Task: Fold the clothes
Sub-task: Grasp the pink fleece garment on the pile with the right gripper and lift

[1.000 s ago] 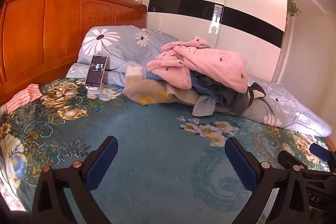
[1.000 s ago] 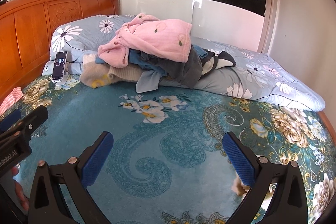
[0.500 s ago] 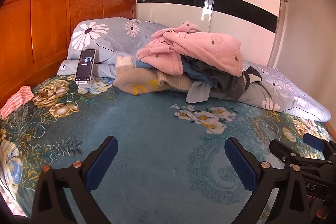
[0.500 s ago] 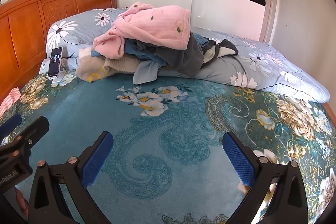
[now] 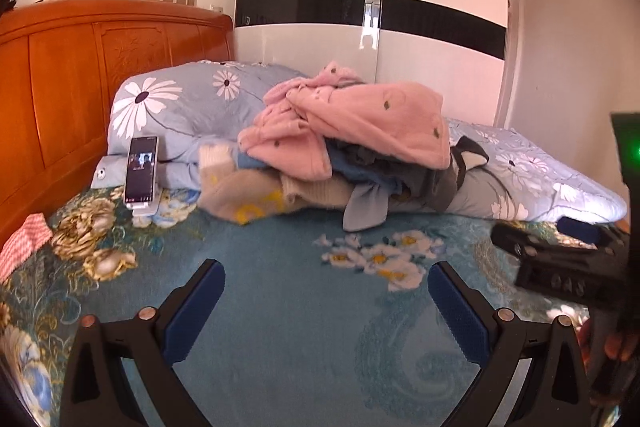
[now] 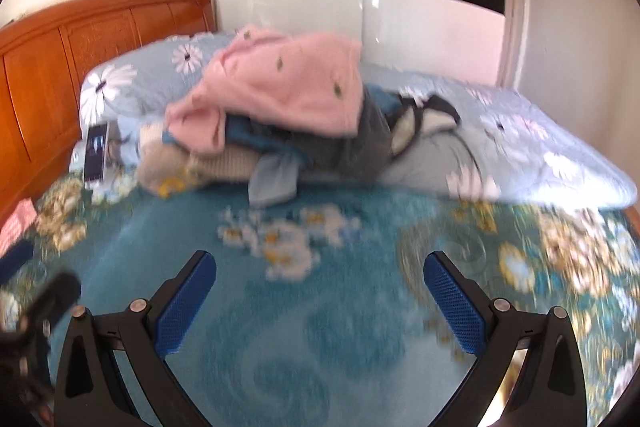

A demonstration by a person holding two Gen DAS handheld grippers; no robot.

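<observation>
My left tongs (image 5: 326, 301), bottom centre of the left wrist view: blue pads spread wide, nothing between them, hovering over bare teal floral bedspread (image 5: 280, 347). My right tongs (image 6: 320, 297), bottom centre of the right wrist view: likewise wide apart and empty, over the same bedspread; this view is blurred. Right tongs also appear at the right edge of the left view; left tongs at the lower left edge of the right view. Pile of clothes (image 5: 340, 163), frame centre, well beyond both pairs of pads: pink fleece garment (image 5: 360, 119) on top, blue, grey and beige pieces beneath, resting against a light blue daisy-print duvet (image 5: 180, 103). Phone (image 5: 141, 171), left of the pile, propped upright. Wooden headboard (image 5: 60, 87), upper left. White wardrobe with black band (image 5: 372, 27), upper centre.
</observation>
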